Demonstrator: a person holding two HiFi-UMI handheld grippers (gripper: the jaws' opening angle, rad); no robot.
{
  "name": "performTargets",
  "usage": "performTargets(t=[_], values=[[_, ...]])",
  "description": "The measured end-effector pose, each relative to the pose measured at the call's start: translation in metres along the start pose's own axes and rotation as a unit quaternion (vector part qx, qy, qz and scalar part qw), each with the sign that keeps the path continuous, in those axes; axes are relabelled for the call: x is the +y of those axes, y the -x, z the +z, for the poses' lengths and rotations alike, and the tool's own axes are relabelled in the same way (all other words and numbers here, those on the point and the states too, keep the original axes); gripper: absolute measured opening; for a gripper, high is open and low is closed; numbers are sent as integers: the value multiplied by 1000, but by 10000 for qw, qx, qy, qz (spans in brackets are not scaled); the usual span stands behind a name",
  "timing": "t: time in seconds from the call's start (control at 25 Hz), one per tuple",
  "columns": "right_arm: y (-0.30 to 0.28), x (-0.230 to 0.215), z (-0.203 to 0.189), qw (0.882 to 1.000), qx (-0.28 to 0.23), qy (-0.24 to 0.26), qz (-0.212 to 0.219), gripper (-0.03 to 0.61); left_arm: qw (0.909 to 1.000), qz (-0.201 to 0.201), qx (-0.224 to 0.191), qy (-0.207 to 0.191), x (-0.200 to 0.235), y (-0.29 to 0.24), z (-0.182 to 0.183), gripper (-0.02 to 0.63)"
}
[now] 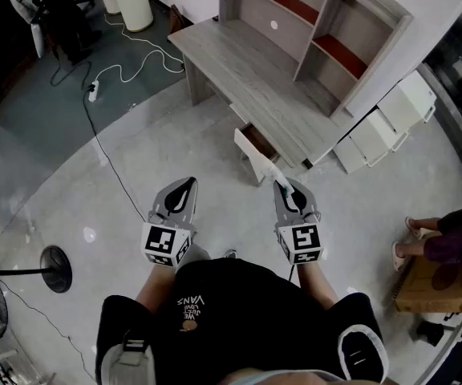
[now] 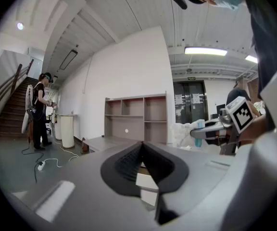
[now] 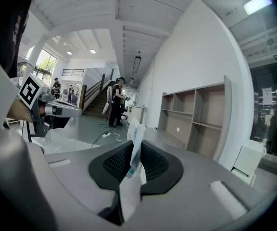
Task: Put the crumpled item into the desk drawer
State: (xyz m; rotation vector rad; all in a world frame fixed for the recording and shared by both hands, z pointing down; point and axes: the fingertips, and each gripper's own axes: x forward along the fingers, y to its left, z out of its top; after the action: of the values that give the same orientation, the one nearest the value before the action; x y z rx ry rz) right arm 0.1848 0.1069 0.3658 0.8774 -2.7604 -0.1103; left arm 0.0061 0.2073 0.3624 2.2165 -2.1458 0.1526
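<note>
The grey desk (image 1: 239,70) with a shelf unit stands ahead, and its drawer (image 1: 255,152) is pulled open toward me. My right gripper (image 1: 285,189) (image 3: 132,148) is shut on the crumpled item (image 3: 134,150), a white wrapper with teal print that sticks up past the jaw tips. It hangs in the air just short of the drawer front. In the left gripper view the same wrapper (image 2: 185,132) shows at the right gripper's tip. My left gripper (image 1: 188,184) (image 2: 142,147) is level with the right one, further left, with its jaws together and nothing between them.
A white cable and power strip (image 1: 93,91) trail over the floor at left. White cabinets (image 1: 385,123) stand right of the desk. A person with a cardboard box (image 1: 435,285) is at the far right. A round stand base (image 1: 55,269) lies at lower left.
</note>
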Motion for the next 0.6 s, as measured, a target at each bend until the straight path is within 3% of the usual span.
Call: performTargets(t=[0.32, 0.6], values=[[-13, 4, -2, 9999, 16, -146, 13, 46, 9999, -67, 81, 59, 7, -7, -8, 52], [-52, -2, -1, 9992, 196, -313, -149, 46, 9994, -273, 184, 129, 41, -39, -16, 52]])
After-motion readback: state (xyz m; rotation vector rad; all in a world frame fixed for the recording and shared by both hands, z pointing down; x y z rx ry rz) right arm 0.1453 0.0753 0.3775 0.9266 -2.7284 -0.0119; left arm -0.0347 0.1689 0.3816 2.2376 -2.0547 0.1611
